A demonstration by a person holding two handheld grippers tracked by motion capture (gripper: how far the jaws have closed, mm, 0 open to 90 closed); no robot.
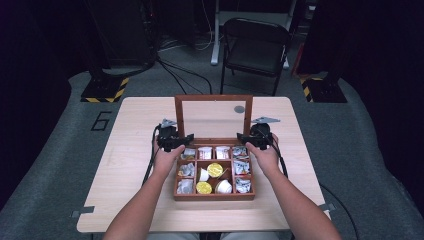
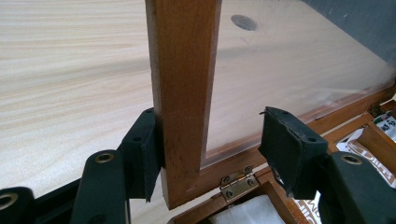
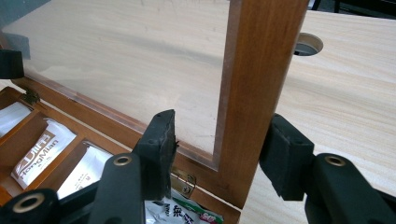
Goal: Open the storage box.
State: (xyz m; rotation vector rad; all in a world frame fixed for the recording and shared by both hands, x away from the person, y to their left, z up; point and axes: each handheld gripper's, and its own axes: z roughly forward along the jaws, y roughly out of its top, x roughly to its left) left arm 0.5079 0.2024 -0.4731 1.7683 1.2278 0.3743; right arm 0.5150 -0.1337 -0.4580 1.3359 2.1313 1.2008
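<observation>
A wooden compartment box (image 1: 214,196) lies on the table with its glass-paned lid (image 1: 213,98) standing upright. Sachets (image 1: 241,167) and yellow-topped cups (image 1: 215,170) fill it. My left gripper (image 1: 172,141) straddles the lid's left post (image 2: 184,70). Its outer pad (image 2: 142,154) touches the wood, while its inner pad (image 2: 292,144) hangs apart in front of the glass (image 2: 289,70). My right gripper (image 1: 255,139) straddles the right post (image 3: 261,70). One pad (image 3: 287,156) is close beside the outer edge, the other pad (image 3: 159,140) is off the wood before the glass (image 3: 140,56). Nothing is clamped.
Brass hinges (image 2: 237,183) (image 3: 184,182) join lid and box. The light wooden table (image 1: 140,120) has a round cable hole (image 1: 239,109) behind the lid. A black folding chair (image 1: 255,45) stands beyond the far edge, with cables on the floor.
</observation>
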